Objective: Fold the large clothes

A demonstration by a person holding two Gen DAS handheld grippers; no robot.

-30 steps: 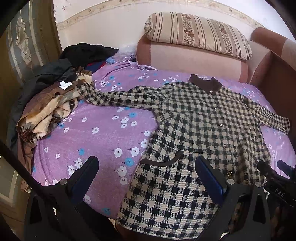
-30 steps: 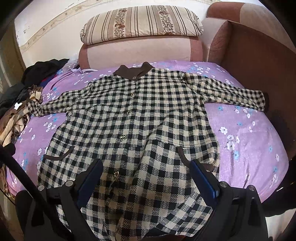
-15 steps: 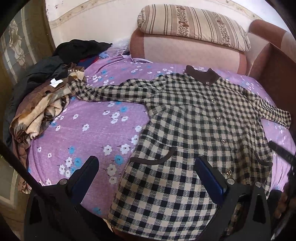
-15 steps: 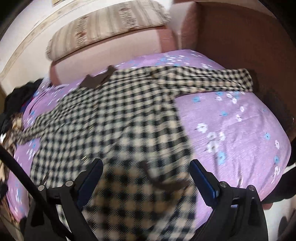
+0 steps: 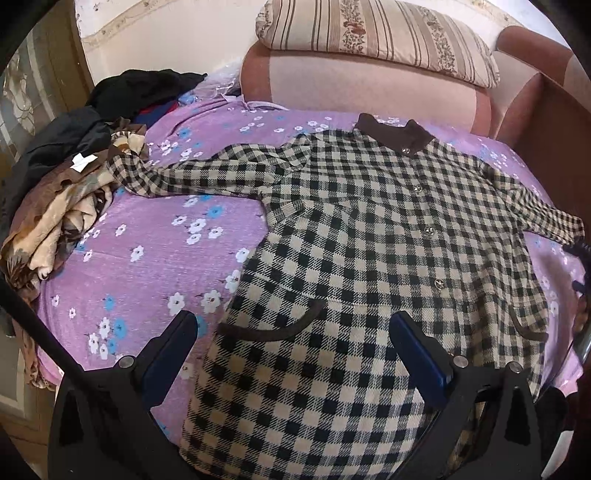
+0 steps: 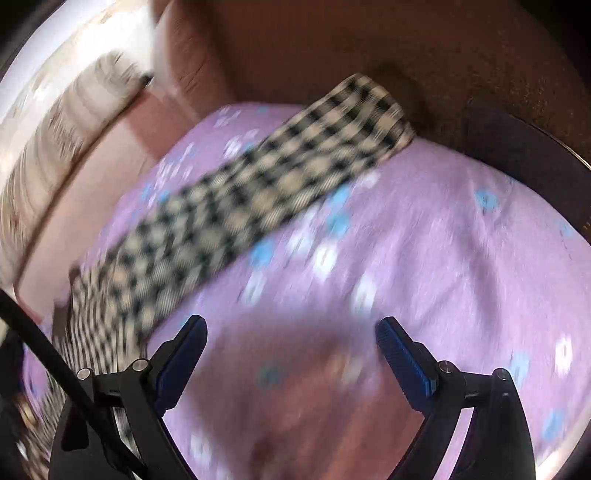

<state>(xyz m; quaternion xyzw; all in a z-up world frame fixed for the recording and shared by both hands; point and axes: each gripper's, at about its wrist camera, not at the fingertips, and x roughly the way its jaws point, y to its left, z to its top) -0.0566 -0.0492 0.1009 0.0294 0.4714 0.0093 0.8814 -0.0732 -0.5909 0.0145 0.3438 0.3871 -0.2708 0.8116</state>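
A black and beige checked coat (image 5: 369, 240) with a brown collar (image 5: 395, 134) lies flat, front up and buttoned, on the purple flowered bedspread (image 5: 147, 251), both sleeves spread out. My left gripper (image 5: 295, 328) is open and empty above the coat's lower left hem and pocket. My right gripper (image 6: 291, 332) is open and empty above bare bedspread (image 6: 443, 240), near the coat's right sleeve (image 6: 258, 184), whose cuff lies ahead by the brown sofa arm. The right wrist view is blurred.
A heap of other clothes (image 5: 66, 192) lies at the bed's left edge, dark garments (image 5: 140, 88) behind it. A striped cushion (image 5: 373, 35) sits on the pink backrest (image 5: 354, 85). A brown sofa arm (image 6: 369, 48) borders the right side.
My right gripper has swung right, away from the coat's body to the right sleeve and bare bedspread. My left gripper has shifted slightly left and closer. Both stay open.
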